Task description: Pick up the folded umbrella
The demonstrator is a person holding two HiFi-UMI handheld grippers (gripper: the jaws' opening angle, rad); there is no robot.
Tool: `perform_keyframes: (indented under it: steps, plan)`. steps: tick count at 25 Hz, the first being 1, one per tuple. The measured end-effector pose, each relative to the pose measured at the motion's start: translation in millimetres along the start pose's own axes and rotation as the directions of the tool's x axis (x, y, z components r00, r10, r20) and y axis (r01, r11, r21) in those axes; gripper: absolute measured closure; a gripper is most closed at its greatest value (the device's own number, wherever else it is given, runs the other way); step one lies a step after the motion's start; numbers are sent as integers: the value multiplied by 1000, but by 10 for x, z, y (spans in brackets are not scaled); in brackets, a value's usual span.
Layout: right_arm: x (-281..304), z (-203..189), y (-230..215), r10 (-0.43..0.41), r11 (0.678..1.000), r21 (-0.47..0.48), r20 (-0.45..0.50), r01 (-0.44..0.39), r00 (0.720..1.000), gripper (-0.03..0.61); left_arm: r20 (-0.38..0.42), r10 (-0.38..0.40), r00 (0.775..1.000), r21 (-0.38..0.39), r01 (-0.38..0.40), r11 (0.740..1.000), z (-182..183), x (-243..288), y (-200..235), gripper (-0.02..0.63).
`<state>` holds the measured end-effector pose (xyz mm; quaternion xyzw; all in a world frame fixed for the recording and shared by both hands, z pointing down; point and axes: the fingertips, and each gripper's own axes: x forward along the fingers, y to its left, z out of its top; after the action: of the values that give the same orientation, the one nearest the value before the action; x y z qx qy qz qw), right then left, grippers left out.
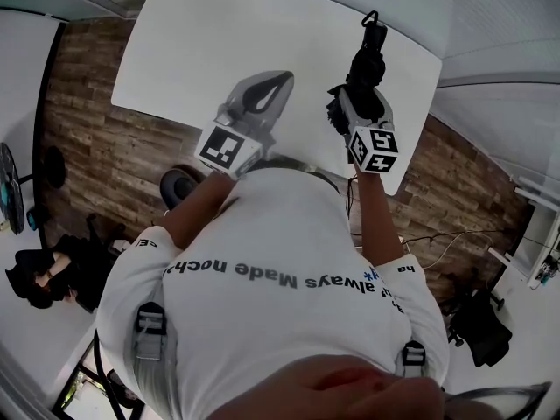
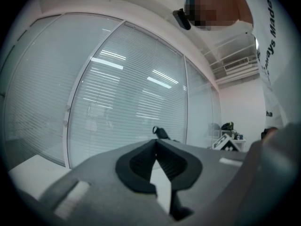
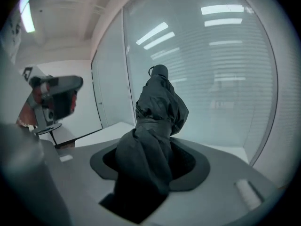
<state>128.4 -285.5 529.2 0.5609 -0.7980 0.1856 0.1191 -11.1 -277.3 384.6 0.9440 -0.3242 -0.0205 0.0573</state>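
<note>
The folded umbrella (image 3: 157, 112) sat clamped between the jaws of the right gripper (image 3: 151, 161), its dark fabric bunched where the pads pressed in and its handle end with the wrist loop (image 1: 371, 16) sticking out past the fingertips. Gripping it around the wrapped canopy, not at the slim end, probably gave the pads something soft and thick to bite on, so it would be less likely to slip. In the head view the umbrella appeared over the far right part of the white table (image 1: 219, 42) and seemed to be held clear of the top, so the pick looked about done. The left gripper (image 1: 262, 94) hung beside it over the table, jaws closed on nothing, kept out of the way since one grip was enough
</note>
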Motion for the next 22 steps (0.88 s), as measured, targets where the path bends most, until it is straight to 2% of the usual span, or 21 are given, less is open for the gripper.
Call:
perform_keyframes:
  steps: [4,10,15,22]
  plan:
    - [-570,673,103,-34,994,-92,202,54,979,333,16,9,1000,21,-10,1000,92,-42,6,611]
    - [-1201,1276,265,-58,964,-218,393,154,918,331,26,13,1000,43,-15,999,194,-55,28,611]
    - [-1533,1468,361,-59,961,-215,461,176,886,330,48,10,999,45,-12,999,267,-35,7,611]
    - [-1656,1480,374,-71,960,-206,467,187,882,328,59,11,998,49,-14,999,343,-39,-45,611]
